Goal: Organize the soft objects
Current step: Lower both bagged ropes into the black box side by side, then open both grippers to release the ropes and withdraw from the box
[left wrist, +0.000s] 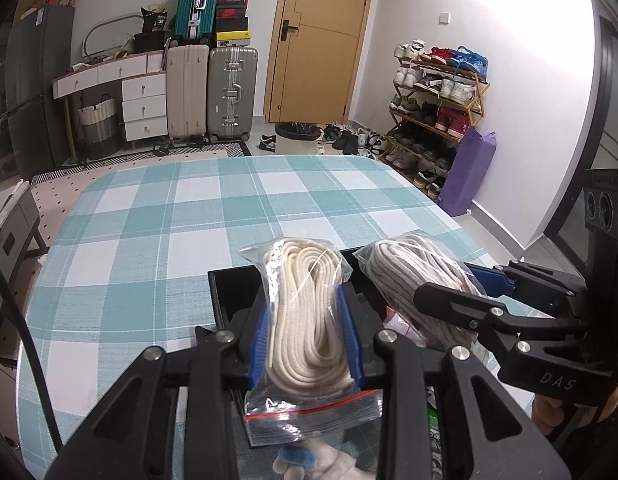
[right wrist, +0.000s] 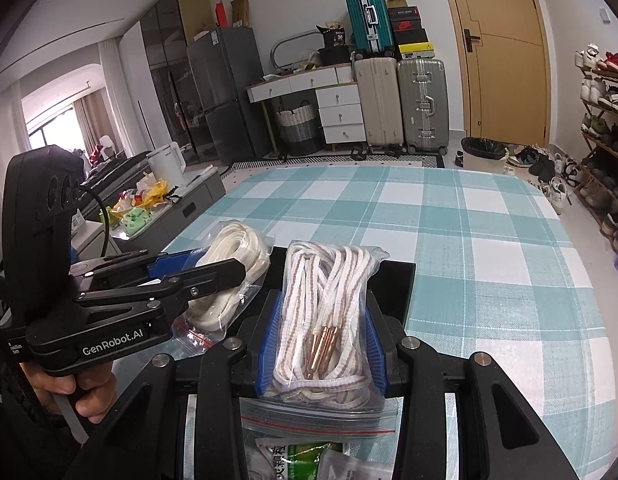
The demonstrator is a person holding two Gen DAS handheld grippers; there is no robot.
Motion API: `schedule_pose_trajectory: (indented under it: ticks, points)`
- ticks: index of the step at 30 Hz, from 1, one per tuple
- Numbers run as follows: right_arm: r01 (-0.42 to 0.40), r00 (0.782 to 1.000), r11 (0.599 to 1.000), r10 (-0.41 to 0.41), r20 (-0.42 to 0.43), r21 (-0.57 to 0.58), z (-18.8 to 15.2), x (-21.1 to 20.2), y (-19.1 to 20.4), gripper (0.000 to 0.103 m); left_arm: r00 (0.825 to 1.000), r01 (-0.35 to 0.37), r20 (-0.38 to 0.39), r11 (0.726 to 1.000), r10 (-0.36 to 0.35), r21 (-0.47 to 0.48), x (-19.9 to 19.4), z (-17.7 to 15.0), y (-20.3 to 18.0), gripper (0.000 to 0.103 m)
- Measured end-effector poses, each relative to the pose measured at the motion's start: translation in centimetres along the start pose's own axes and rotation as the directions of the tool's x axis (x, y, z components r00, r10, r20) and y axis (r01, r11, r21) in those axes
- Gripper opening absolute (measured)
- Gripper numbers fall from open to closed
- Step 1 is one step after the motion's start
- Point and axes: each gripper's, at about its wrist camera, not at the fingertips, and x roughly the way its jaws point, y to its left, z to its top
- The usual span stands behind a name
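My left gripper [left wrist: 307, 332] is shut on a clear zip bag of cream rope [left wrist: 305, 320] and holds it above a black tray [left wrist: 233, 292] on the checked table. It also shows in the right wrist view [right wrist: 181, 268] with its bag of cream rope [right wrist: 233, 264]. My right gripper [right wrist: 323, 344] is shut on a zip bag of white and brown striped cord [right wrist: 325, 316] with copper tips, over the same black tray [right wrist: 401, 280]. It appears in the left wrist view [left wrist: 461, 280] beside that striped cord bag [left wrist: 413, 280].
The table has a teal and white checked cloth [left wrist: 189, 220]. Other packets [right wrist: 301, 460] and a plush toy [left wrist: 317, 460] lie under the grippers near the front. Suitcases [left wrist: 213, 92], a drawer unit, a shoe rack [left wrist: 437, 112] and a bin stand beyond the table.
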Motion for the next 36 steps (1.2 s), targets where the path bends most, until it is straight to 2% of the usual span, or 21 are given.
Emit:
schedule_pose_trajectory:
  ticks: [10, 20, 32, 36]
  points:
    - [0.025, 0.999, 0.999, -0.026, -0.029, -0.024, 0.1, 2.4, -0.1, 0.038, 0.999, -0.012, -0.03, 1.0, 0.012, 0.003, 1.8, -0.3, 0.4, 0.03]
    - [0.059, 0.997, 0.996, -0.062, -0.047, -0.072, -0.1, 3.6, 0.2, 0.038, 0.997, -0.061, -0.046, 0.996, 0.064, 0.061, 2.9, -1.2, -0.1, 0.03]
    - [0.045, 0.99, 0.995, -0.056, -0.126, -0.094, -0.2, 5.7, 0.5, 0.037, 0.998, -0.048, -0.045, 0.998, 0.05, 0.049, 2.7, -1.4, 0.3, 0.031]
    - [0.05, 0.991, 0.993, -0.062, -0.117, -0.104, -0.2, 5.7, 0.6, 0.039, 0.998, -0.049, -0.048, 0.997, 0.051, 0.055, 2.7, -1.3, 0.3, 0.033]
